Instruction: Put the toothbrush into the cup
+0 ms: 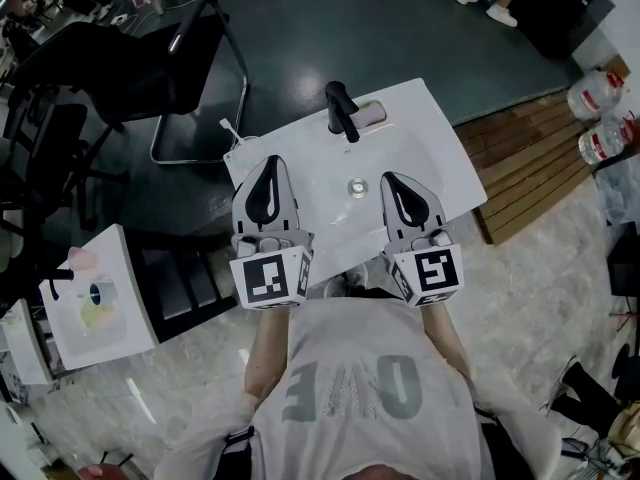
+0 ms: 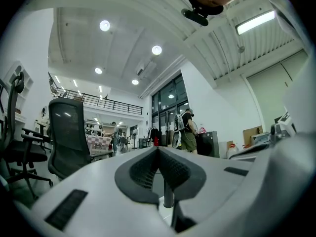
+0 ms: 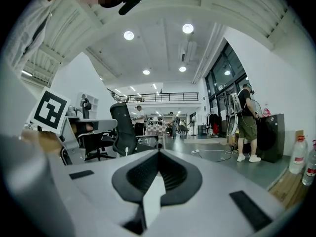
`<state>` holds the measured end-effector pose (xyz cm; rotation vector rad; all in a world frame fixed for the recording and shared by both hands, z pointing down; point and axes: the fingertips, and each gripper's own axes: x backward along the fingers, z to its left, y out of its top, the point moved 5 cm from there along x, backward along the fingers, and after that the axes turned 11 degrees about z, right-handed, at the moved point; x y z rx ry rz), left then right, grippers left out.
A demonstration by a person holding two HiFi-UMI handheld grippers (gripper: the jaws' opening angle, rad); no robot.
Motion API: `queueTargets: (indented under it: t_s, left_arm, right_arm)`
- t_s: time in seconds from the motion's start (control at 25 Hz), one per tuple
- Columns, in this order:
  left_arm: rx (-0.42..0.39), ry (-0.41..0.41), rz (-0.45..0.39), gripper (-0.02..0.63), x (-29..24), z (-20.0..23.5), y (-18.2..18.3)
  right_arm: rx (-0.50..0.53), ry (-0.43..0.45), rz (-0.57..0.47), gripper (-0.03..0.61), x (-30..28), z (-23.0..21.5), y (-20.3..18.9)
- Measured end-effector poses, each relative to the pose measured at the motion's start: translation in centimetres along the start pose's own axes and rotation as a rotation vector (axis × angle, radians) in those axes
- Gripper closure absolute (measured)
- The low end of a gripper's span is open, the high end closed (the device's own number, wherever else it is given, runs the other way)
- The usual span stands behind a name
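Two hand-held grippers hover above a white washbasin (image 1: 425, 158), seen from the head view. Items run from left to right.

Well left of the washbasin lies a small white panel (image 1: 120, 323), and beyond the basin's far left corner stands a black office chair (image 1: 130, 63).

The left gripper (image 1: 269, 165) hangs over the basin's left half, its marker cube (image 1: 270, 277) at the near edge. In the left gripper view this gripper (image 2: 158, 150) has its jaws drawn together, tips touching, with nothing clamped.

At the middle of the basin's far rim rises a black faucet (image 1: 341, 109). A pale cylindrical object (image 1: 371, 115) lies just beside it on the right; whether this is the cup cannot be told. The drain (image 1: 357, 187) sits in the basin's centre, between the two grippers. The toothbrush cannot be made out in any view.

The right gripper (image 1: 393, 180) hangs over the basin's right half. The right gripper view shows its jaws (image 3: 158, 152) likewise closed tip to tip and empty.

A wooden pallet (image 1: 530, 168) lies just right of the basin, with water bottles (image 1: 600, 93) beyond it.
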<state>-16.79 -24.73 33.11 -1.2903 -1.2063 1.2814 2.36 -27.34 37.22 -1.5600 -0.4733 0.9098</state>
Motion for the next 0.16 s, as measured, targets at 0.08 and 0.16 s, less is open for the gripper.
queueTargets:
  t_s: [0.08, 0.16]
  left_arm:
    - [0.005, 0.002, 0.004, 0.586, -0.08, 0.11, -0.15]
    - [0.009, 0.003, 0.008, 0.586, -0.18, 0.19, -0.25]
  right_arm:
    - [0.002, -0.001, 0.002, 0.549, -0.06, -0.09, -0.05]
    - [0.003, -0.002, 0.005, 0.549, -0.09, -0.16, -0.09]
